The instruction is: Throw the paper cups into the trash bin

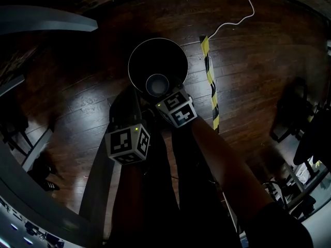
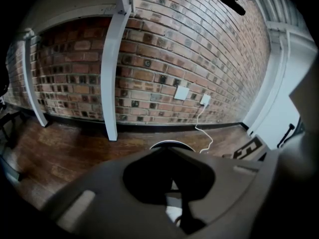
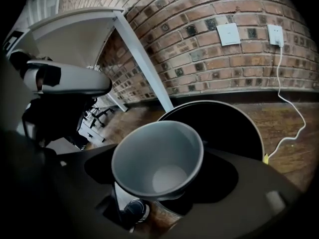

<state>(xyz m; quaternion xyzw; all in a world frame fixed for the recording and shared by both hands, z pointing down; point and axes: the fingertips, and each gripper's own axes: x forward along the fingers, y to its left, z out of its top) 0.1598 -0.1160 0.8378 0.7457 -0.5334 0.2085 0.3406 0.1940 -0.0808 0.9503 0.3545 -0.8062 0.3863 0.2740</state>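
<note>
An empty grey paper cup (image 1: pixel 158 84) (image 3: pixel 157 158) sits upright between the jaws of my right gripper (image 1: pixel 160 95) (image 3: pixel 160 185), over the near rim of the round black trash bin (image 1: pixel 132 61) (image 3: pixel 244 128). Dark gaps show on both sides of the cup, so the jaws stand open around it. My left gripper (image 1: pixel 133 96) (image 2: pixel 172 183) hovers just left of and behind the right one, its jaws together with only a thin slit and nothing held. In the left gripper view only the bin's rim (image 2: pixel 167 144) peeks over the jaws.
A strip of yellow-black tape (image 1: pixel 211 81) runs along the wooden floor right of the bin, beside a white cable (image 1: pixel 239 15) from a wall socket (image 3: pixel 275 35). A brick wall and a white table leg (image 2: pixel 112 73) stand behind. Office chairs (image 3: pixel 87 121) stand at the left.
</note>
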